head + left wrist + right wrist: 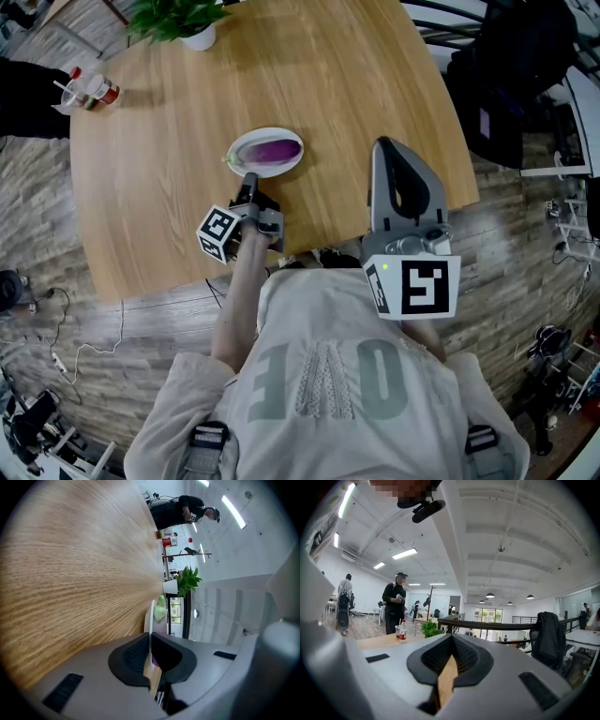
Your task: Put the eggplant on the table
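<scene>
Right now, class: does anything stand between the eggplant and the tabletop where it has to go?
Yes: the white plate. The eggplant lies on it, so it separates the eggplant from the table. The left gripper is shut on its near rim. Nothing else visible stands in the way.

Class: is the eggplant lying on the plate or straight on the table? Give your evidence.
On the plate: the head view shows the eggplant resting inside the rim of the white plate, not touching the wooden table.
</scene>
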`<action>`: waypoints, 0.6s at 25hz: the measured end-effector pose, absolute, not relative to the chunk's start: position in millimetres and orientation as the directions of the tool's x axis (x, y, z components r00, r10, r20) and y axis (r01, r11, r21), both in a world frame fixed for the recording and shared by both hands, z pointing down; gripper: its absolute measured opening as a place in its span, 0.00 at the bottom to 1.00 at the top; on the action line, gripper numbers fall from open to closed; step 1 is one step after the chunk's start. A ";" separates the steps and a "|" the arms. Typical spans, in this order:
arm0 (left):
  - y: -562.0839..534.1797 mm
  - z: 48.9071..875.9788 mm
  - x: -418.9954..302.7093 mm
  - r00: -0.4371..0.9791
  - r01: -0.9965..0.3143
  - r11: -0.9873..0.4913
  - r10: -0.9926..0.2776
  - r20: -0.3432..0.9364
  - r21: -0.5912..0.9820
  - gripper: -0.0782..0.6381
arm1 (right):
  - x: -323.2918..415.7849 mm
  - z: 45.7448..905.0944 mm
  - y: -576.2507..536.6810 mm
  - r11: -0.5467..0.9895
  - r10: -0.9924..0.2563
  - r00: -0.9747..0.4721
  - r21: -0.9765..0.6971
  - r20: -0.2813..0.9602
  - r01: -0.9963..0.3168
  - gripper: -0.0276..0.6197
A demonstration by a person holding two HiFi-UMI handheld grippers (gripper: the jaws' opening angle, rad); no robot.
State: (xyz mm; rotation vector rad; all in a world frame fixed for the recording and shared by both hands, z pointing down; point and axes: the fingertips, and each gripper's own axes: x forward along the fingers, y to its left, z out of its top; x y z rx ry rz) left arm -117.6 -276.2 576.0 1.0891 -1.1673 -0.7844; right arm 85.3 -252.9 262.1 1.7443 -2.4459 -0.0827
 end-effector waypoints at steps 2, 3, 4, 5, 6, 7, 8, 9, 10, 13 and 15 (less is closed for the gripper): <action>-276.7 577.0 -117.9 0.245 -0.054 0.325 -0.913 0.328 0.944 0.14 | 85.1 262.3 -254.0 0.326 -0.945 -0.318 0.122 0.080 -0.938 0.07; -277.1 577.0 -117.8 0.246 -0.052 0.328 -0.911 0.330 0.943 0.14 | 85.0 262.1 -254.5 0.326 -0.945 -0.318 0.121 0.079 -0.938 0.07; -277.8 576.9 -117.3 0.249 -0.050 0.328 -0.910 0.330 0.943 0.14 | 85.0 261.8 -254.9 0.326 -0.945 -0.318 0.121 0.078 -0.938 0.07; -278.5 576.8 -116.6 0.254 -0.047 0.329 -0.909 0.329 0.943 0.14 | 84.9 261.6 -255.3 0.327 -0.945 -0.319 0.121 0.078 -0.937 0.07; -278.9 577.0 -116.1 0.258 -0.046 0.331 -0.908 0.331 0.943 0.14 | 84.7 261.6 -255.5 0.327 -0.944 -0.320 0.122 0.077 -0.937 0.07; -279.0 577.5 -116.1 0.260 -0.048 0.335 -0.905 0.335 0.941 0.14 | 84.3 261.6 -255.4 0.328 -0.944 -0.321 0.123 0.076 -0.937 0.07; -279.0 578.2 -116.3 0.262 -0.053 0.340 -0.902 0.342 0.939 0.14 | 83.9 261.7 -255.2 0.328 -0.944 -0.321 0.123 0.076 -0.936 0.07; -278.9 579.1 -116.5 0.263 -0.058 0.347 -0.899 0.349 0.936 0.14 | 83.7 261.5 -255.0 0.328 -0.944 -0.321 0.123 0.075 -0.936 0.07; -278.8 580.0 -116.4 0.265 -0.061 0.353 -0.896 0.356 0.934 0.14 | 83.8 261.1 -254.9 0.328 -0.944 -0.321 0.123 0.073 -0.937 0.07; -277.9 582.2 -114.6 0.273 -0.063 0.369 -0.887 0.372 0.927 0.14 | 84.9 259.2 -255.3 0.324 -0.946 -0.318 0.120 0.067 -0.938 0.07; -277.0 583.4 -114.0 0.274 -0.068 0.383 -0.881 0.386 0.921 0.14 | 85.3 258.4 -255.6 0.322 -0.947 -0.316 0.118 0.065 -0.940 0.07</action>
